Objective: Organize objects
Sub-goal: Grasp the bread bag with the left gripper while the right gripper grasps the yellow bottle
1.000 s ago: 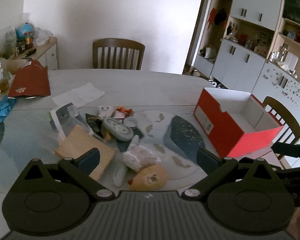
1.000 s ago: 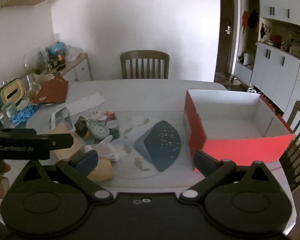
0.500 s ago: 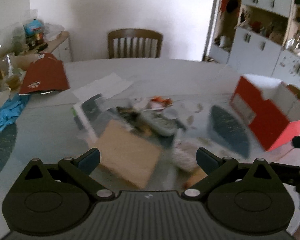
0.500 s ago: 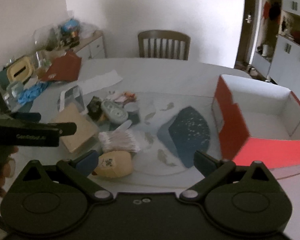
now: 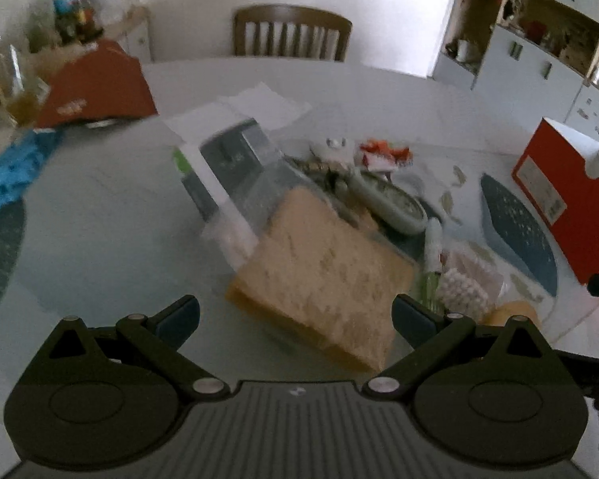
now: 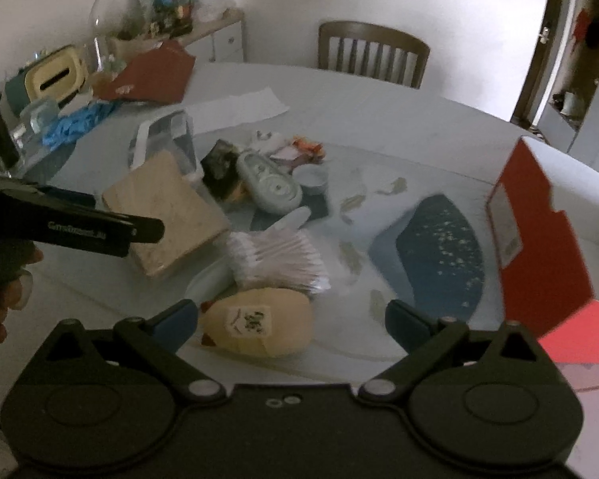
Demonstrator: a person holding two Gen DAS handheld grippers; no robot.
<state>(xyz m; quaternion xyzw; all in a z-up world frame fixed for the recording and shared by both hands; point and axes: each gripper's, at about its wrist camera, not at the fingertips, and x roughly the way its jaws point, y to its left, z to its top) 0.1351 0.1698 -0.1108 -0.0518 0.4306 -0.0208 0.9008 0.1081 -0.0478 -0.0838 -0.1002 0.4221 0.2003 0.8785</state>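
Note:
A pile of small items lies mid-table. My left gripper (image 5: 295, 317) is open, just short of a tan block (image 5: 327, 275) whose near corner reaches between the fingers. Behind the block are a clear-packed grey item (image 5: 235, 159) and a grey oval device (image 5: 391, 203). My right gripper (image 6: 291, 319) is open, low over the table, with a yellow pouch (image 6: 259, 321) between its fingers, not gripped. A pack of cotton swabs (image 6: 275, 257) sits just past the pouch. The open red box (image 6: 539, 239) stands to the right. The left gripper (image 6: 80, 227) shows from the side beside the tan block (image 6: 163, 207).
A dark red folder (image 5: 96, 84), blue gloves (image 5: 8, 171) and jars crowd the table's left side. White paper (image 5: 255, 103) lies behind the pile. A wooden chair (image 5: 291, 36) stands at the far edge and cabinets (image 5: 539, 40) at the right. A hand (image 6: 4, 299) holds the left gripper.
Both grippers have swung left and dropped closer to the pile. The tan block now fills the left view's centre, and the yellow pouch has come between the right fingers.

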